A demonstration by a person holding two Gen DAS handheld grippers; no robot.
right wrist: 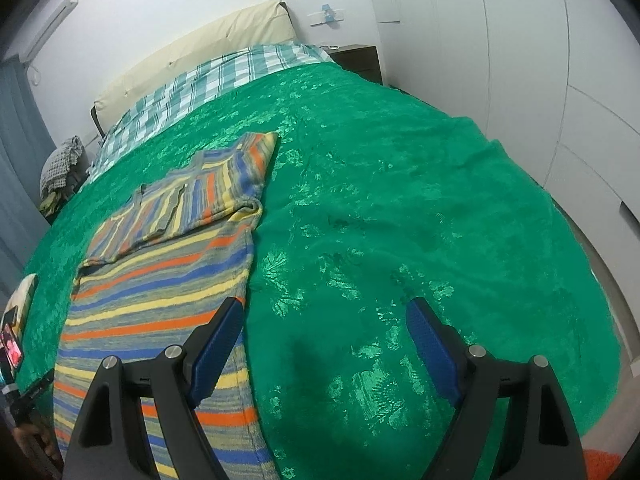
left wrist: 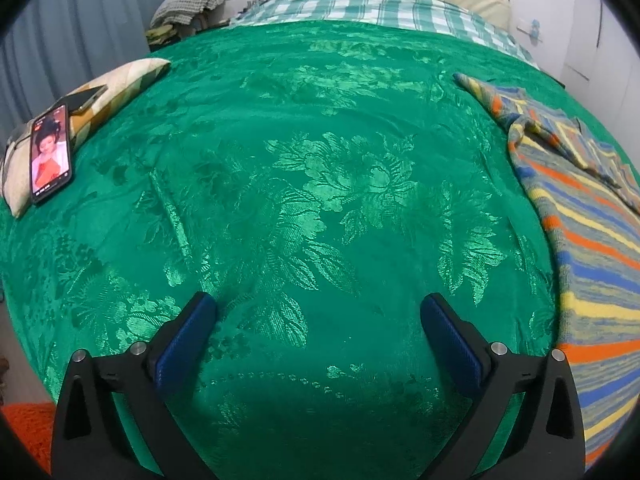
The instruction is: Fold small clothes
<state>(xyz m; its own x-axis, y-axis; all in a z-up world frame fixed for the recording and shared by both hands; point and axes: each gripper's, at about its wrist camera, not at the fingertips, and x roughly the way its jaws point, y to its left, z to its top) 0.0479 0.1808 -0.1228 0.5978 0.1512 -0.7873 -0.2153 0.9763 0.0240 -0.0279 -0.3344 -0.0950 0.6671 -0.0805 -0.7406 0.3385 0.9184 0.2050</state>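
Observation:
A striped knitted sweater point(right wrist: 160, 280) in orange, blue, yellow and grey lies flat on the green bedspread point(right wrist: 400, 200), with a sleeve folded across its upper part. It shows at the right edge of the left wrist view point(left wrist: 592, 248). My right gripper point(right wrist: 324, 312) is open and empty, its left finger above the sweater's right edge. My left gripper point(left wrist: 318, 306) is open and empty above bare bedspread point(left wrist: 304, 168), to the left of the sweater.
A phone point(left wrist: 51, 154) with a lit screen rests on a small pillow point(left wrist: 104, 92) at the bed's left side. A checked sheet point(left wrist: 380, 8) and cream headboard cushion point(right wrist: 200, 52) are at the far end. White wardrobe doors point(right wrist: 540, 60) stand to the right.

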